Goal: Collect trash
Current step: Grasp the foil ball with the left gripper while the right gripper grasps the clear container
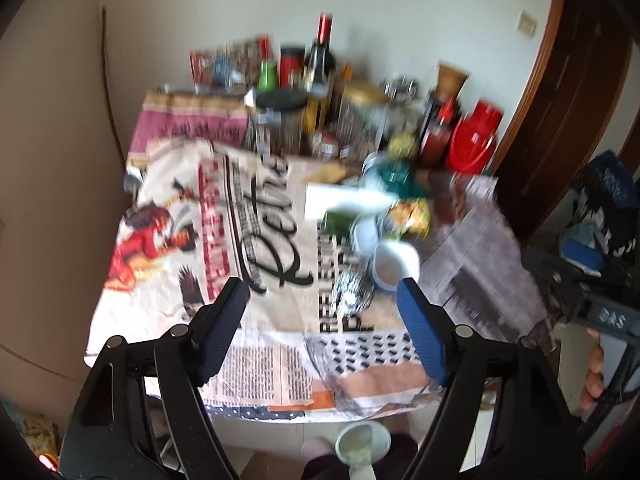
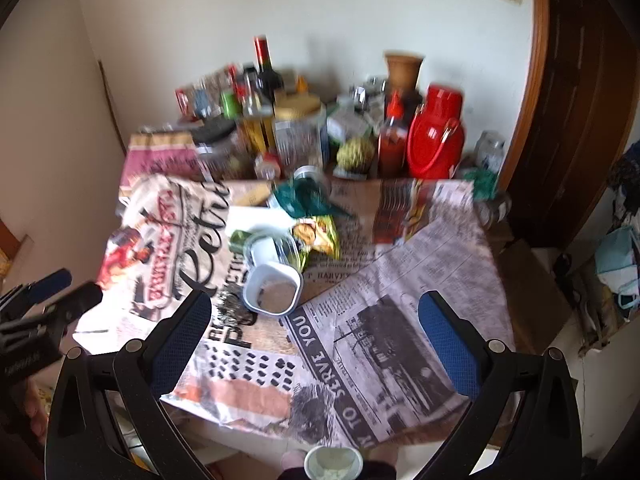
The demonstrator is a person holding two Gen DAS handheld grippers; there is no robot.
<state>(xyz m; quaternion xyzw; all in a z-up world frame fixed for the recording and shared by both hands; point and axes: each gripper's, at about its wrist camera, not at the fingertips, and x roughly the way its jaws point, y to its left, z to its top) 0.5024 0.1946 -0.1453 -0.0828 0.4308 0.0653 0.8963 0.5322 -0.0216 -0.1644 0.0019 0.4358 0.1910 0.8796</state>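
Trash lies mid-table on newspaper: a white plastic tub [image 2: 274, 290], also in the left wrist view [image 1: 396, 266], a crumpled foil ball [image 1: 354, 292], a yellow-green snack wrapper [image 2: 318, 234], a green crumpled bag [image 2: 308, 198] and a clear cup [image 2: 272, 250]. My left gripper [image 1: 322, 322] is open and empty, above the table's near edge, just short of the foil ball. My right gripper [image 2: 314, 346] is open and empty above the newspaper, right of the tub. A small white bin [image 2: 332, 462] stands on the floor below the table edge, also in the left wrist view [image 1: 362, 446].
Bottles, jars and a red thermos jug [image 2: 434, 138] crowd the back of the table [image 2: 500, 232] against the wall. A wooden door frame [image 2: 536, 80] and clutter stand to the right. Both views are motion-blurred.
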